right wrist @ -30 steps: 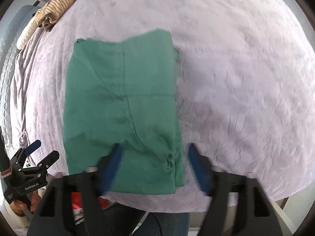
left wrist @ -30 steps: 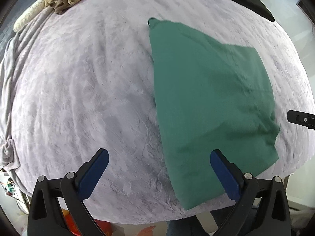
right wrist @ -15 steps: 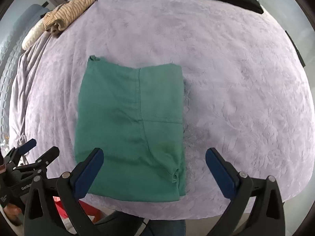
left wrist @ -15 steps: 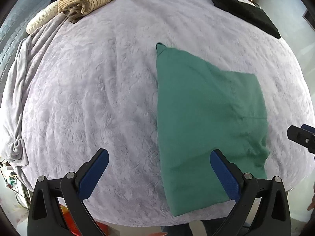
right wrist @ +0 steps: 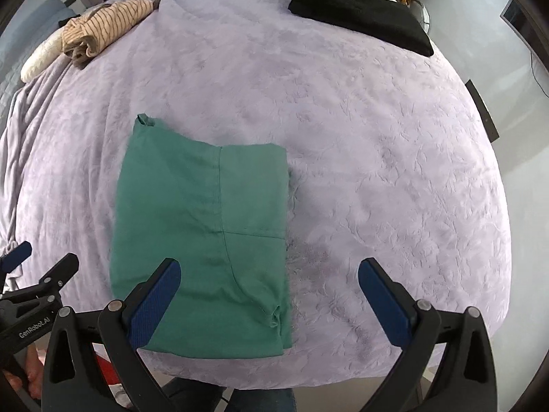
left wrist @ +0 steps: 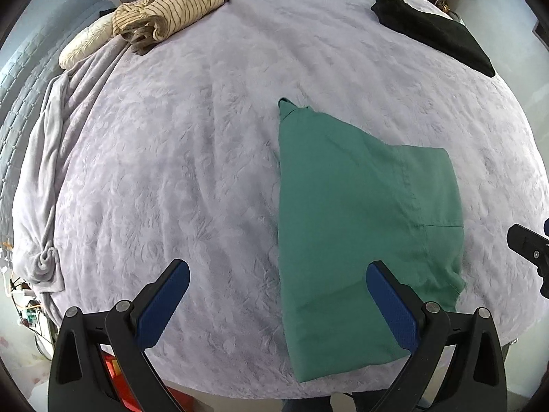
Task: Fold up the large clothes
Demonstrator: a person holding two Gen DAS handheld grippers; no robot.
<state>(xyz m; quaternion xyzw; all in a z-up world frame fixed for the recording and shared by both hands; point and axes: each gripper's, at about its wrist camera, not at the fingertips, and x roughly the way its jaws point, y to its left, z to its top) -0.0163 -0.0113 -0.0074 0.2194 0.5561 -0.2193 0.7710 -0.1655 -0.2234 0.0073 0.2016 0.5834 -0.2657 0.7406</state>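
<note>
A green garment [left wrist: 353, 226] lies folded into a rough rectangle near the front edge of a lilac bedspread [left wrist: 192, 158]; it also shows in the right wrist view [right wrist: 202, 237]. My left gripper [left wrist: 278, 305] is open and empty, held above the bed's front edge, its right finger over the garment's near corner. My right gripper [right wrist: 269, 304] is open and empty, held above the garment's near right corner. Each gripper shows at the edge of the other's view, the right one [left wrist: 530, 250] and the left one [right wrist: 31, 288].
A striped beige garment [left wrist: 164, 13] lies bunched at the far left by a cream pillow [left wrist: 84, 46]. A folded black garment [right wrist: 357, 13] lies at the far right. A grey blanket [left wrist: 41, 158] hangs off the left side. The bed's front edge is just below the grippers.
Both grippers have pulled back and up from the green garment, so more of the bed shows. The right gripper's jaws have opened wider. The garment lies still.
</note>
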